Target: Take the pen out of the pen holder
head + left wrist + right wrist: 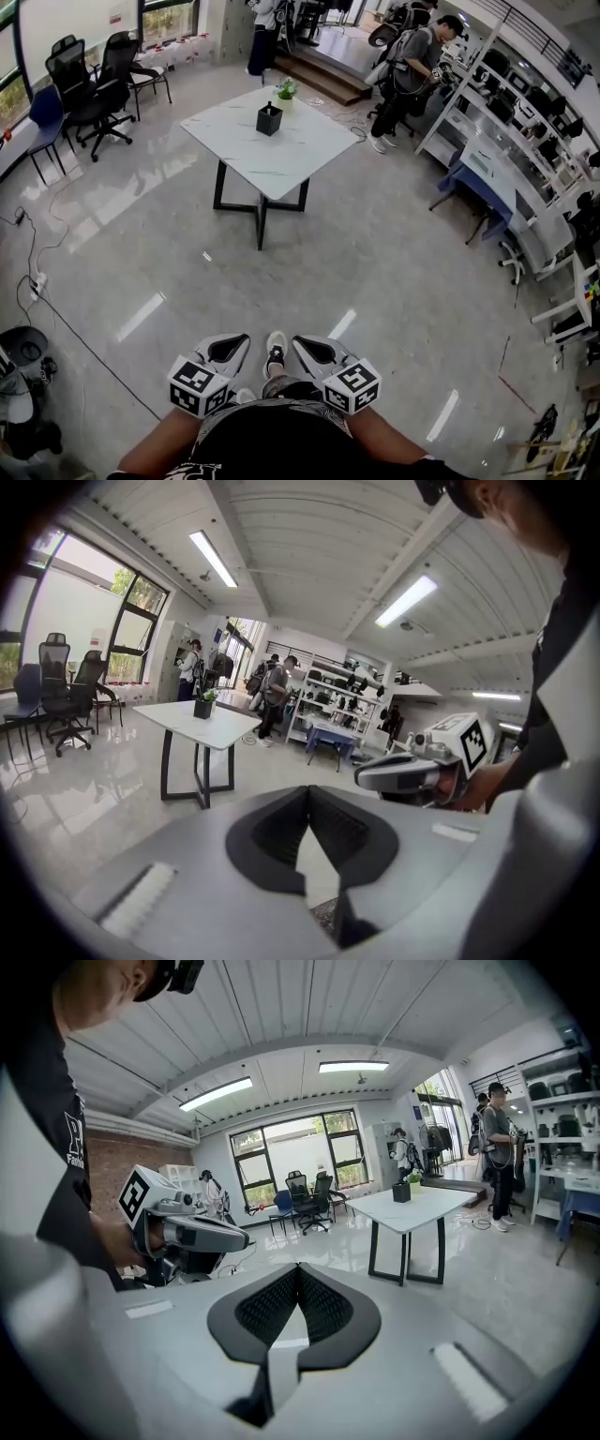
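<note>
Because we stand well apart from the table (291, 155), with a broad stretch of glossy floor (375, 262) between it and our feet, neither tool is doing any work at this moment. We hold the left gripper (241, 343) and the right gripper (300, 343) low and close to our body, side by side just above our shoe (275, 353). To us that reads as a carrying posture for the walk across, not a reach.

The pen holder (269, 120), small, dark and square, sits upright on the far half of the table, just beside a little potted plant (286, 90). At this range we cannot make out the pen itself. We judge that it is inside the pen holder and that the task has not begun.

Looking along the left gripper's own jaws, we see the dark ribbed pads (277, 832) meeting at their tips, with only floor showing through the gap behind them and nothing between them. The right gripper's jaws are likewise clenched tip to tip on nothing. Each gripper view also catches the other gripper off to one side, apart from it.

Our judgement is that the next move calls for walking up to the table, then parting one pair of jaws before coming down over the pen holder.
</note>
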